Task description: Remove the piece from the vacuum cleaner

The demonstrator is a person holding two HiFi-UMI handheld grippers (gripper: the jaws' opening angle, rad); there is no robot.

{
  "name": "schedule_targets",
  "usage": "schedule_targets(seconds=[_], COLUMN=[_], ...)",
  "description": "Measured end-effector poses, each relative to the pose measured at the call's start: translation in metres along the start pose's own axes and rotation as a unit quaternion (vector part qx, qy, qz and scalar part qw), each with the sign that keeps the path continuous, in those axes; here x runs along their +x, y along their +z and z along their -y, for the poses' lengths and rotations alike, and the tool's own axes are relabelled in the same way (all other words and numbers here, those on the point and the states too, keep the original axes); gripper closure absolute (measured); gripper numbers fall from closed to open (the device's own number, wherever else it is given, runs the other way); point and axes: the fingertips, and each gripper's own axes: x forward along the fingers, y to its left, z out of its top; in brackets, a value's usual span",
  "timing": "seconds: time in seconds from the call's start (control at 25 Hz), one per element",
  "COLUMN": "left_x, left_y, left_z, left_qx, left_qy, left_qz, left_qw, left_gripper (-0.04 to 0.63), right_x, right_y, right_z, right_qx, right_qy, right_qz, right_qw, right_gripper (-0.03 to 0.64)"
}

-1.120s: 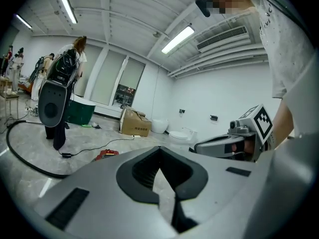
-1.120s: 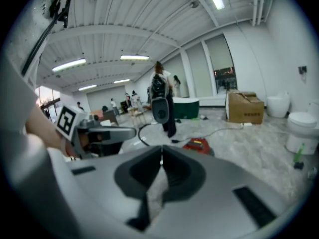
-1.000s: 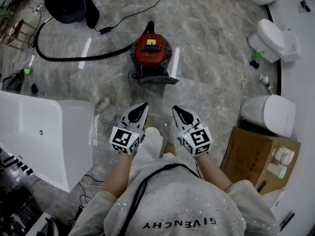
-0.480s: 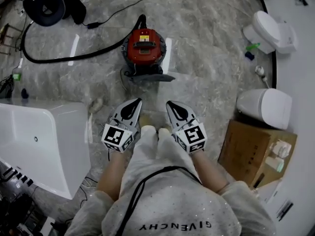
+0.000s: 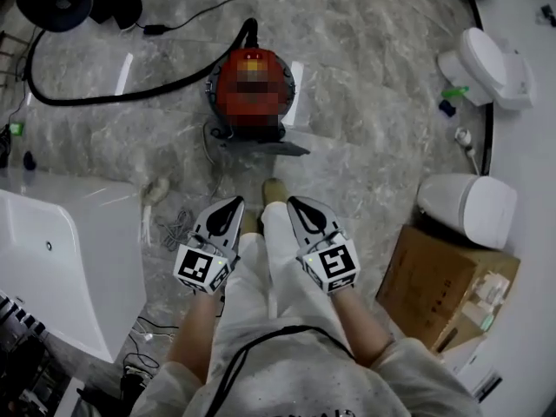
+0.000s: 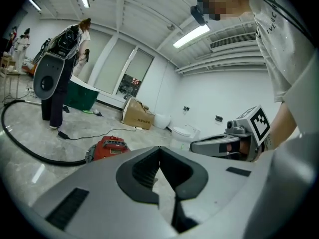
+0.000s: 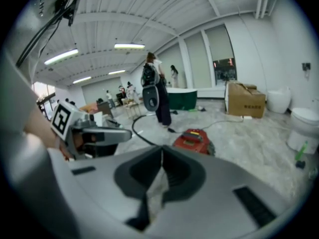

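Note:
The red vacuum cleaner (image 5: 252, 89) sits on the marble floor ahead of me, its top blurred over. A thick black hose (image 5: 87, 95) runs from it to the left, and a dark flat part (image 5: 261, 146) lies against its near side. My left gripper (image 5: 234, 203) and right gripper (image 5: 294, 203) are held side by side at waist height, short of the vacuum, both shut and empty. The left gripper view shows the vacuum (image 6: 107, 148) beyond the closed jaws of the left gripper (image 6: 159, 151). In the right gripper view the vacuum (image 7: 193, 139) lies past the right gripper (image 7: 162, 151).
A white bathtub (image 5: 61, 250) stands at the left and toilets (image 5: 469, 202) at the right. A cardboard box (image 5: 443, 285) is at my right side. Loose cables (image 5: 174, 228) lie by the tub. A person (image 7: 154, 91) stands farther back near the hose.
I have stepped toward the vacuum, so it now lies closer in the head view. One foot has come forward between the grippers. Both grippers stay shut.

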Motion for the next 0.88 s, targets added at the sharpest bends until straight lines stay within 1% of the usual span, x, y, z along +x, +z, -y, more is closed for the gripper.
schedule_targets(seconds=[0.12,0.24,0.4,0.64,0.76,0.88], left_x=[0.017,0.037,0.058,0.078,0.084,0.091], left_y=[-0.016,-0.036,-0.056,-0.077,-0.089,-0.102], left_z=[-0.018,-0.032,-0.046,-0.079,-0.089,-0.095], left_qx=[-0.011,-0.013,0.001,0.023,0.025,0.027], left_qy=[0.023,0.029,0.027,0.062,0.07,0.071], left_qz=[0.003,-0.001,-0.015,-0.031,-0.045,-0.057], left_qw=[0.9997,0.9995,0.9995,0.9973,0.9962,0.9955], left_gripper=[0.572,0.572,0.572,0.571,0.571,0.571], right_x=[0.021,0.04,0.06,0.078,0.085,0.096], right_y=[-0.012,-0.023,-0.051,-0.091,-0.108,-0.118], right_z=[0.013,0.026,0.04,0.058,0.065,0.073], right_qx=[0.004,-0.002,0.0,0.016,0.023,0.027], right_qy=[0.011,0.023,0.025,0.031,0.028,0.031], right_qz=[0.002,0.005,-0.004,-0.028,-0.04,-0.049], right_qw=[1.0,1.0,1.0,0.999,0.999,0.998], right_gripper=[0.601,0.601,0.601,0.601,0.601,0.601])
